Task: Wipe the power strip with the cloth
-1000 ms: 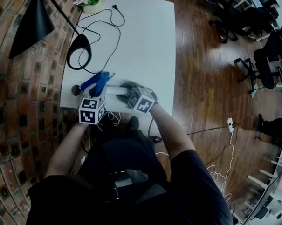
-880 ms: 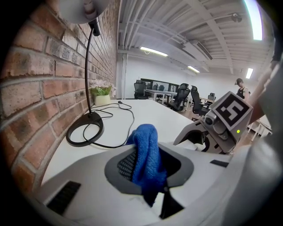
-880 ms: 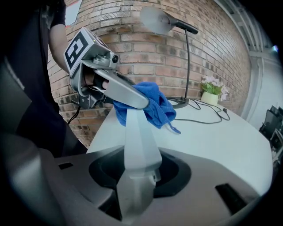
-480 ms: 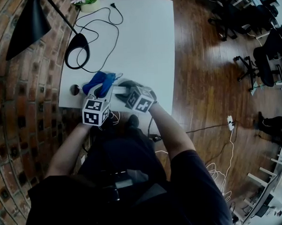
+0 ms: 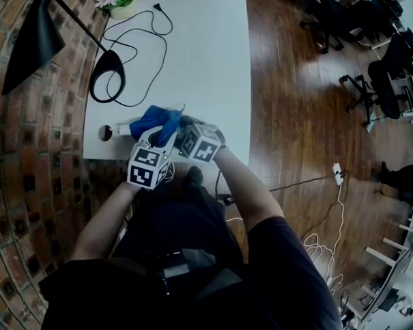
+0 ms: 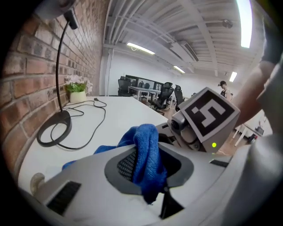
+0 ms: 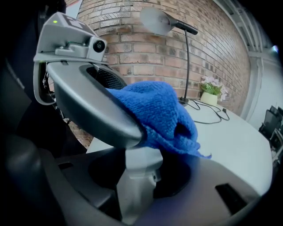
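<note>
Left gripper clenched on blue cloth, draped over power strip. Right gripper clamps the strip at near table edge. Its long axis follows that edge, so I judge the left hand nearer.

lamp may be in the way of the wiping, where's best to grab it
Probably take the lamp by its thin stem just above the ring base, coming from the open table side. The brick wall blocks the other side, and the base lies flat.

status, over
left hand-held gripper shut on cloth; right hand-held gripper shut on power strip. cloth draped over strip. lamp base well apart.
</note>
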The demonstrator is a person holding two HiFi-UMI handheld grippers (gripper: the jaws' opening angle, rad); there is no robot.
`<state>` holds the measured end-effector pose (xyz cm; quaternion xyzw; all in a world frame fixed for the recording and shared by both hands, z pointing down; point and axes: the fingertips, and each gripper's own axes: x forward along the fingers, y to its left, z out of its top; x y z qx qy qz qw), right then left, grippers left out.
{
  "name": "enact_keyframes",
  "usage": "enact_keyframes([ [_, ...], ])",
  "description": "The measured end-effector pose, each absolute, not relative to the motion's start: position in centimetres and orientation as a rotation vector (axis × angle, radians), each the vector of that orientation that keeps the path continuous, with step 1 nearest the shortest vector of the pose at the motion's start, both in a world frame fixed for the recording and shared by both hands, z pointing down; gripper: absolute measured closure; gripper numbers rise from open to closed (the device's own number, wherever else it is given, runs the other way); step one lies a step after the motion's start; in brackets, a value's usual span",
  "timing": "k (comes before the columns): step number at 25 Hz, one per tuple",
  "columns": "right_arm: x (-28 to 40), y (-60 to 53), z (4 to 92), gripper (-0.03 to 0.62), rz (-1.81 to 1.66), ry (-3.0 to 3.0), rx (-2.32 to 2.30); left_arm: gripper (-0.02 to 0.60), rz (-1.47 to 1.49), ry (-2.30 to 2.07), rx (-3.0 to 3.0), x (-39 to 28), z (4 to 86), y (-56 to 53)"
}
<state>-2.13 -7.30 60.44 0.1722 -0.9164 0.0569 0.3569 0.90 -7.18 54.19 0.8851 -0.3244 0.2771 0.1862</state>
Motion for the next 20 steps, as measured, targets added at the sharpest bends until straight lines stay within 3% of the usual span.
enact_keyframes([
  [20,-2.3,-7.3,59.8,0.419,0.122,-2.377,0.468,0.5,0.698,-0.702,2.359,3.4,53.9,-6.9],
])
